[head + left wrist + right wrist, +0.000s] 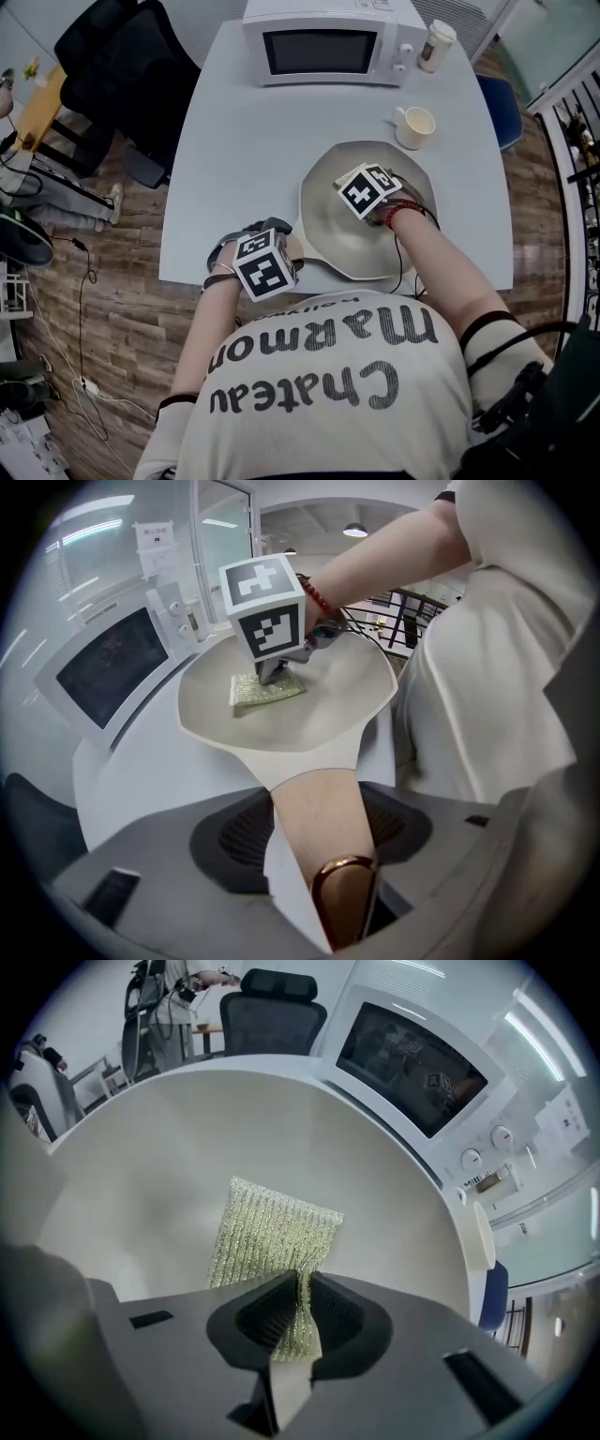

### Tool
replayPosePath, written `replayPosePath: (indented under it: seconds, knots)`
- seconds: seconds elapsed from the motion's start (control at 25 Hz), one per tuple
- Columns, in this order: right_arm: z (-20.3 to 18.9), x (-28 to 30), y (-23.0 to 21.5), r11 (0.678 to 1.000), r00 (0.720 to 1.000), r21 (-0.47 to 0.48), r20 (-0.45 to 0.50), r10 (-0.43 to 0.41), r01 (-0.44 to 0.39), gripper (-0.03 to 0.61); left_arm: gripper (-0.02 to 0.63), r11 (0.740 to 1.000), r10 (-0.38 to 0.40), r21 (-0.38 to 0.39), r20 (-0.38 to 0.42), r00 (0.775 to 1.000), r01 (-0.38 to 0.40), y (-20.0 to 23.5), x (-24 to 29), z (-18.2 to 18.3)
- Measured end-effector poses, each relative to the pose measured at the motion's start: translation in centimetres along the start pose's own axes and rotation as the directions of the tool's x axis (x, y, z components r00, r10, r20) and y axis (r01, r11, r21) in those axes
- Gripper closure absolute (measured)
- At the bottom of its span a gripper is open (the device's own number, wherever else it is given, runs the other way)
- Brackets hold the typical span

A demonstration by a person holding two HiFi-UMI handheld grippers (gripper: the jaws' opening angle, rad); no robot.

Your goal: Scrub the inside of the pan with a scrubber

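At the near edge of the table (234,141) the left gripper (319,841) points steeply down over the pan's tan handle (314,803). Its jaws stand wide, one on each side of the handle, and clamp it between their dark pads. The handle's copper-coloured end shows just inside them.

The pan (333,225) itself is pale and shallow. It sits on the near right part of the table, with its handle reaching back toward the near edge.

Inside the pan, the right gripper (302,1309) also tips steeply downward. Its jaws are pressed together on one edge of the scrubber (272,1232), a yellow-green glittery mesh pad. The pinched edge is bunched up between the jaws, and the rest of the pad spreads flat on the pan's floor.

Just beyond the pan, toward the far right corner, stands a cream cup (415,127). Along the far edge are a white microwave (323,42) and, beside it at the corner, a pale lidded container (437,44).
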State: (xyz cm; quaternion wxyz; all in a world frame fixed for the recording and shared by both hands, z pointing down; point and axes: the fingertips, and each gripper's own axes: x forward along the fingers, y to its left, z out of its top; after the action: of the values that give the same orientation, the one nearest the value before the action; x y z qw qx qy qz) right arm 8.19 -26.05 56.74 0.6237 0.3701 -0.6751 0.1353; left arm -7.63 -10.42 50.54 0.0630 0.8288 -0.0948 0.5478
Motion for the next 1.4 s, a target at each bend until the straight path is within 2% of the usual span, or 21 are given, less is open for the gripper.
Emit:
replayPosePath:
  seconds: [0.16,0.32,0.4,0.48,0.56,0.6,0.68,0.88,1.0,1.08,1.16,1.24,1.28,1.36,1.4]
  knots:
    - [-2.3,0.4,-2.3,0.995,0.994,-0.048,-0.068,-0.087,0.084,0.532,0.339,1.000,-0.012,-0.009,0.005,1.000,0.012,0.0,0.0,0.0]
    - [-3.6,0.7,-3.2,0.968,0.981,-0.211,-0.105,-0.163,0.138,0.532,0.342,1.000,-0.020,-0.015,0.005,1.000,0.020,-0.2,0.0,-0.1]
    - [-3.9,0.7,-3.4,0.925,0.966,-0.340,-0.127,-0.224,0.170,0.532,0.347,1.000,-0.019,-0.018,0.006,1.000,0.019,-0.1,0.0,-0.1]
    - [-4.7,0.3,-3.9,0.866,0.945,-0.461,-0.147,-0.291,0.195,0.532,0.348,0.999,-0.021,-0.024,0.009,1.000,0.021,-0.1,0.0,-0.1]
    - [-5.6,-0.4,-4.6,0.812,0.926,-0.543,-0.154,-0.345,0.212,0.531,0.348,0.999,-0.022,-0.032,0.012,1.000,0.023,0.0,0.0,0.0]
    - [-6.0,-0.8,-5.0,0.795,0.920,-0.565,-0.150,-0.363,0.221,0.531,0.348,0.999,-0.023,-0.034,0.012,1.000,0.023,0.0,0.0,0.0]
    - [-6.6,-1.7,-5.8,0.786,0.917,-0.572,-0.137,-0.374,0.235,0.531,0.348,0.999,-0.022,-0.033,0.013,1.000,0.022,0.2,0.0,0.0]
    - [-8.0,-3.2,-6.9,0.805,0.913,-0.536,-0.143,-0.381,0.252,0.529,0.364,0.996,-0.036,-0.079,0.045,0.998,0.039,0.2,-0.4,-0.4]
    - [-8.1,-3.8,-7.1,0.829,0.922,-0.484,-0.103,-0.373,0.281,0.529,0.391,0.994,-0.024,-0.109,0.075,0.997,0.032,0.4,-1.0,-0.8]
    - [-7.7,-4.4,-7.2,0.861,0.935,-0.412,-0.058,-0.351,0.298,0.528,0.391,0.994,-0.015,-0.108,0.072,0.997,0.023,0.4,-1.1,-0.8]
    - [-7.0,-5.7,-7.3,0.925,0.960,-0.269,0.001,-0.280,0.270,0.528,0.391,0.994,-0.013,-0.111,0.066,0.998,0.021,0.3,-1.2,-0.6]
    - [-5.4,-7.7,-7.2,0.982,0.980,-0.066,0.105,-0.168,0.175,0.529,0.390,0.994,-0.013,-0.106,0.063,0.998,0.020,0.2,-1.2,-0.2]
    - [-4.4,-8.8,-7.0,0.993,0.979,0.034,0.170,-0.113,0.109,0.528,0.390,0.995,-0.013,-0.100,0.062,0.998,0.019,0.1,-1.2,-0.1]
    - [-2.5,-10.8,-5.9,0.979,0.953,0.195,0.303,-0.002,-0.060,0.528,0.388,0.996,-0.018,-0.091,0.060,0.998,0.024,-0.1,-1.1,0.0]
    - [-1.4,-11.6,-4.6,0.954,0.926,0.244,0.370,0.073,-0.173,0.529,0.388,0.996,-0.021,-0.090,0.059,0.998,0.026,-0.2,-1.0,-0.1]
